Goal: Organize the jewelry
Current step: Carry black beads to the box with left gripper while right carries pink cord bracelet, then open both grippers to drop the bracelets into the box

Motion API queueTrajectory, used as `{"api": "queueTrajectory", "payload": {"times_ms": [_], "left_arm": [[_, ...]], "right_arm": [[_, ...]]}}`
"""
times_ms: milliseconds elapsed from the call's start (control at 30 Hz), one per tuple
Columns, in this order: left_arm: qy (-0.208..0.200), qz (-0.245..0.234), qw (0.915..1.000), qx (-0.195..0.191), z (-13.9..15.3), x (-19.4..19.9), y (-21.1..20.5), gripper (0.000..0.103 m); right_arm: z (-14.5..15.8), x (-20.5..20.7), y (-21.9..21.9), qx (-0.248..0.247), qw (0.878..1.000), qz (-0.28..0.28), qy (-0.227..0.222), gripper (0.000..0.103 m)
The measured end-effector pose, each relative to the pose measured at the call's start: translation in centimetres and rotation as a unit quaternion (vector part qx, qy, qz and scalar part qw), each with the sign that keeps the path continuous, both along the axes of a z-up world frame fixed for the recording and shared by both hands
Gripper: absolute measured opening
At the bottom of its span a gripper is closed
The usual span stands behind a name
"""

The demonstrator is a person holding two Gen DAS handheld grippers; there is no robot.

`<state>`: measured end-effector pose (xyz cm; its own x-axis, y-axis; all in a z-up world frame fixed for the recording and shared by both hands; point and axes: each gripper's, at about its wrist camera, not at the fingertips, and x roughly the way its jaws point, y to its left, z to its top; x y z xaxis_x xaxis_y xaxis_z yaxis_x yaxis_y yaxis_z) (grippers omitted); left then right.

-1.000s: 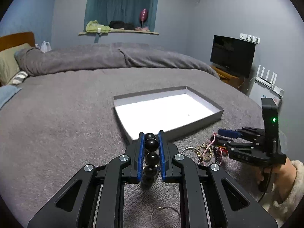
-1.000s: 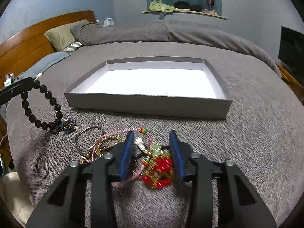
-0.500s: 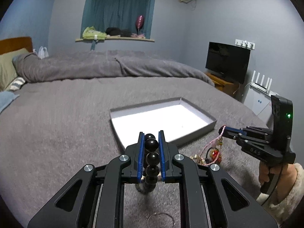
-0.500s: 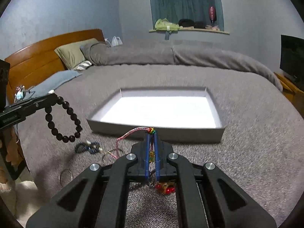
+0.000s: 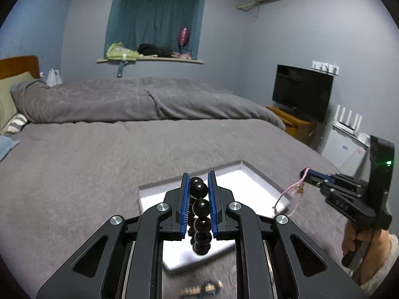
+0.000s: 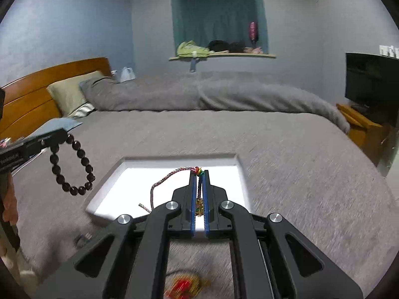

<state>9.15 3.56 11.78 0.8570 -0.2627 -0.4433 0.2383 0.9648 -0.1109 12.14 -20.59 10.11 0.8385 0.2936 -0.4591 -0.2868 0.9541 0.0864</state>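
My left gripper is shut on a black bead bracelet, which hangs from it above the near edge of the white tray. The bracelet also shows in the right wrist view, hanging from the left gripper. My right gripper is shut on a pink braided cord bracelet with coloured knots, held above the tray. In the left wrist view the right gripper holds the cord beside the tray's right side.
The tray lies on a grey bed. Loose jewelry stays on the blanket: a red and gold piece below the right gripper, a blue beaded piece near the left gripper. A TV stands at the right.
Both grippers have risen and moved toward the tray. The right gripper closed on the pink cord bracelet and lifted it off the pile. The left still holds the black beads.
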Motion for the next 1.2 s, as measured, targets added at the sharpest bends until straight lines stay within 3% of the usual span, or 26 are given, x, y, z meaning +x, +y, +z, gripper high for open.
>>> {"api": "queueTrajectory", "payload": {"times_ms": [267,500,667,1000,1200], "left_arm": [[0.024,0.012,0.999,-0.035,-3.3,6.2,1.5,0.015],[0.054,-0.007,0.9936,-0.099,-6.6,11.0,3.4,0.015],[0.098,0.015,0.9904,-0.096,-9.2,13.0,4.2,0.015],[0.117,0.056,0.9911,0.032,-10.4,13.4,2.8,0.015],[0.118,0.061,0.9887,0.069,-10.7,13.6,2.8,0.015]], "right_arm": [[-1.3,6.7,-0.8,0.009,0.999,-0.033,0.014,0.004],[-4.1,11.6,0.2,-0.01,0.998,-0.042,0.044,0.004],[-6.5,13.2,0.7,-0.037,0.995,-0.048,0.077,0.004],[-8.3,13.7,0.9,-0.048,0.991,-0.06,0.108,0.004],[-8.9,14.1,1.1,-0.055,0.99,-0.056,0.114,0.004]]}}
